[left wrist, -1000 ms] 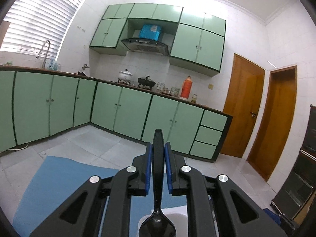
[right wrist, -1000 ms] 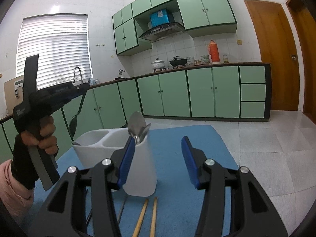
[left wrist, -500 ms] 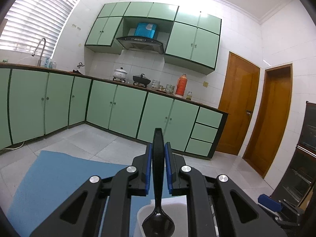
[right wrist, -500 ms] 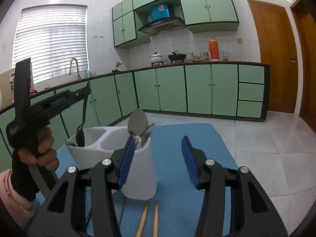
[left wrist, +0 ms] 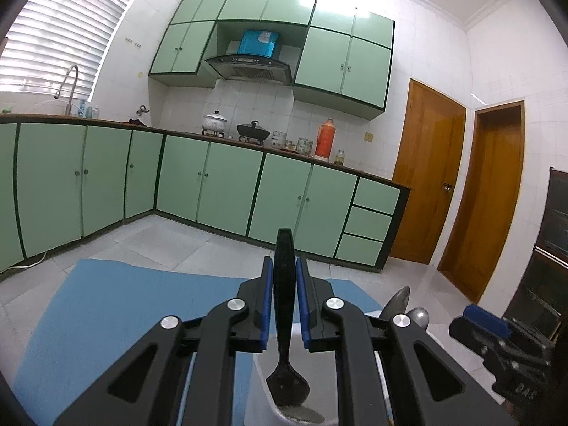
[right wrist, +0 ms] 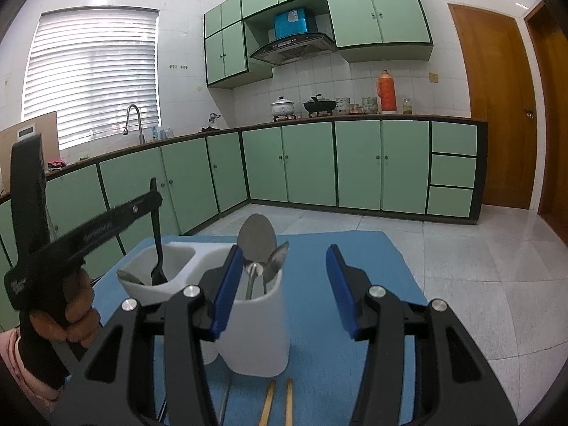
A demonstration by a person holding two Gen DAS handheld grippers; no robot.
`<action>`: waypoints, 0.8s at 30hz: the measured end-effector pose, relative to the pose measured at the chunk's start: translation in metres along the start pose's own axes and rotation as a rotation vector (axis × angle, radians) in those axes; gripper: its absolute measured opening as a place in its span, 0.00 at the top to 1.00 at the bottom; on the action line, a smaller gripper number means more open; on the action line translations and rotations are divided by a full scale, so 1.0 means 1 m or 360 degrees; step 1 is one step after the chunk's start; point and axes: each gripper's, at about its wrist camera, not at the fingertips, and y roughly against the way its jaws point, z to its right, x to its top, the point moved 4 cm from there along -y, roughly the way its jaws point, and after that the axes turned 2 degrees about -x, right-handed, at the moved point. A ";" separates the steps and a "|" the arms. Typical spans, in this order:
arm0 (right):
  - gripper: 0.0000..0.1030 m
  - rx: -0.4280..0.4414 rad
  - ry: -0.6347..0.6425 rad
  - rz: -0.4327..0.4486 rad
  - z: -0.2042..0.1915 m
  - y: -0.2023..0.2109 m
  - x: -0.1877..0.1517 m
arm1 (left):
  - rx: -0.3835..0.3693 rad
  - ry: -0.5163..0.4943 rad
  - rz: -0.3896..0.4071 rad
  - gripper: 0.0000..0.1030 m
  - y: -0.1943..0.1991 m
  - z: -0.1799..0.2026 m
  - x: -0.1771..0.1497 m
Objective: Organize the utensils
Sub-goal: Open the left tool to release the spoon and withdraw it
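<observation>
Utensils are being sorted into a white plastic holder with several compartments (right wrist: 167, 266) that stands on a blue mat (right wrist: 355, 266). The slim black plastic spoon (left wrist: 284, 319) hangs bowl-down, its handle clamped between the blue pads of the left gripper (left wrist: 284, 305), and its bowl already sits inside the holder's left compartment, just above a grey metal spoon bowl lying at the bottom. It looks light and stiff, smooth enough to slip if pinched loosely, so a hold on the flat upper handle, as now, seems the sensible place; being slender, it should drop and lean against the wall once freed. The right gripper (right wrist: 284, 284) holds nothing, its jaws spread wide around the near end of the holder without clearly touching it. Two grey metal spoons (right wrist: 257, 245) stand bowl-up in that near compartment. The right wrist view shows what the left cannot: the whole holder with its compartments, the person's hand (right wrist: 76, 305) on the left tool, and two pale wooden chopsticks (right wrist: 278, 401) lying on the mat in front of the holder, apparently not yet put away. The left wrist view alone looks straight down the spoon and shows the pads pressed on both sides of its handle.
</observation>
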 end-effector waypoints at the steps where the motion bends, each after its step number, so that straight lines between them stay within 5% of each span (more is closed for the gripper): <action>1: 0.54 0.0000 -0.0001 0.0002 0.000 -0.001 0.001 | -0.0002 -0.0001 -0.0005 0.87 0.000 0.000 -0.001; 10: 0.54 -0.0001 0.0005 0.0018 -0.003 -0.005 0.006 | 0.0005 -0.0013 -0.0039 0.85 0.002 0.000 -0.010; 17: 0.54 0.0002 0.0010 0.0015 -0.003 -0.004 0.007 | 0.0018 0.0028 -0.0008 0.48 0.022 -0.001 -0.006; 24: 0.54 0.0000 0.0007 0.0010 -0.002 0.003 0.003 | 0.0073 0.0051 0.0032 0.28 0.063 -0.002 -0.008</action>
